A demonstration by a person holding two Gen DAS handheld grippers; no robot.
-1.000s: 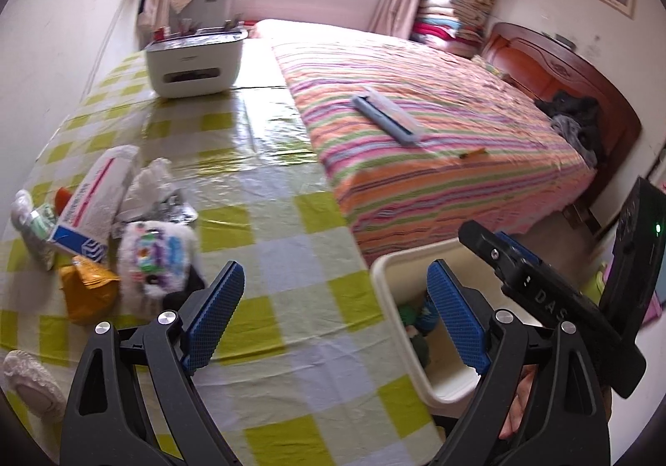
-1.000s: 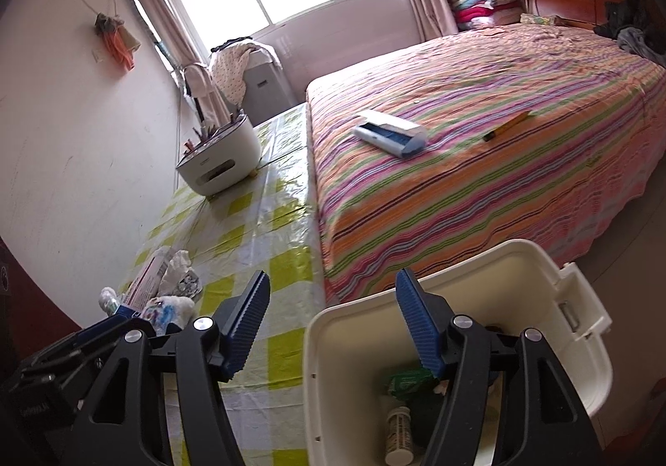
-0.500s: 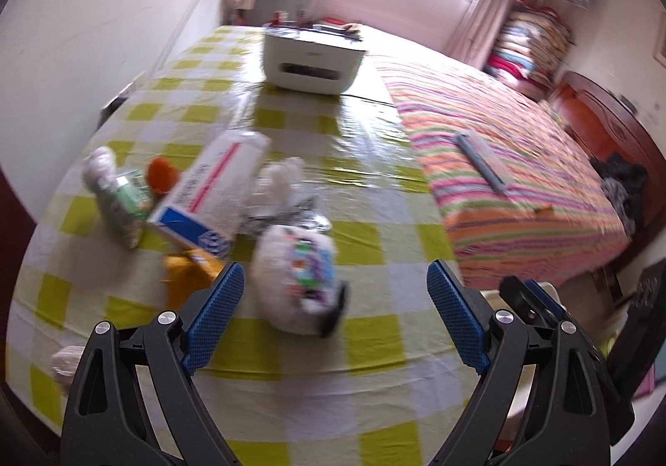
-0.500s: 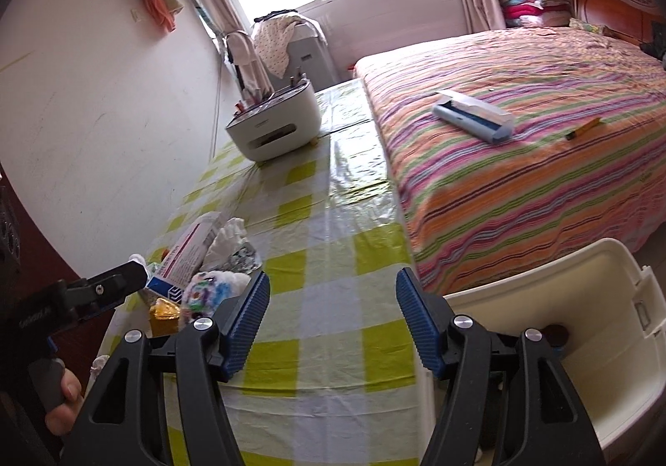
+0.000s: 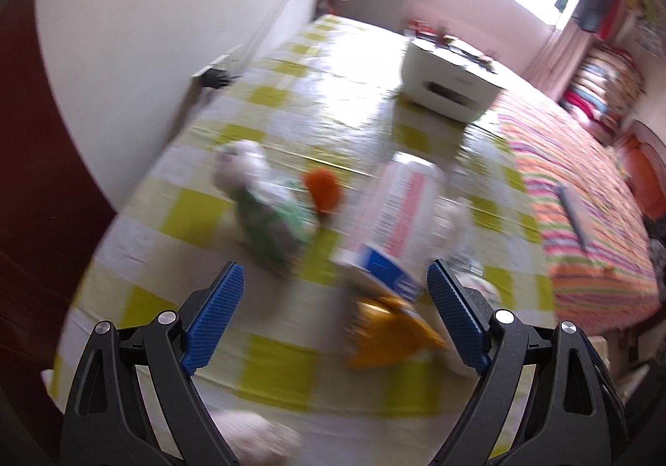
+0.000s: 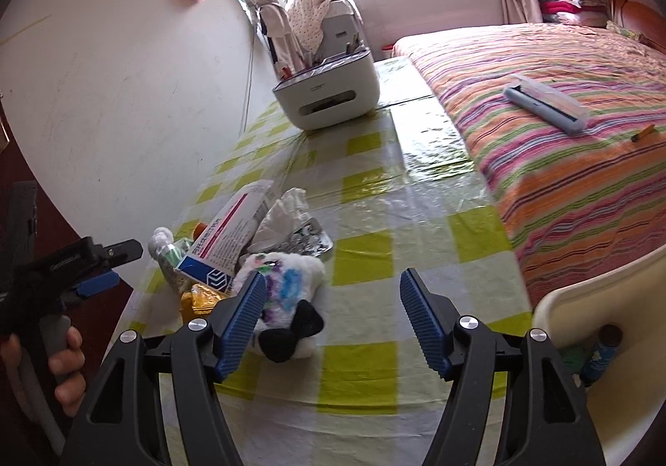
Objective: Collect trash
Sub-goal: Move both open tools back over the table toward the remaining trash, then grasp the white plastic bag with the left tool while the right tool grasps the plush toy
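Note:
Trash lies in a pile on the yellow-checked tablecloth (image 6: 374,366): a white, red and blue carton (image 6: 229,237), crumpled tissue (image 6: 283,216), a green-labelled bottle (image 6: 166,254), a yellow wrapper (image 6: 200,299) and a white printed bundle with a black end (image 6: 287,299). My right gripper (image 6: 333,287) hangs just in front of the bundle, its jaws opening with nothing between them. In the blurred left wrist view my left gripper (image 5: 333,299) stands open over the carton (image 5: 395,216), bottle (image 5: 266,212) and yellow wrapper (image 5: 387,328). A cream bin (image 6: 582,308) with some items inside is at the right.
A white machine (image 6: 329,95) stands at the far end of the table. The striped bed (image 6: 562,133) runs along the right, with a blue-grey case (image 6: 545,104) on it. A white wall and dark door bound the left. A hand (image 6: 66,366) holds the left gripper (image 6: 104,270).
Both views have swung left, away from the bin and toward the trash pile. The left gripper now sits over the pile, and the bin has slid to the right edge.

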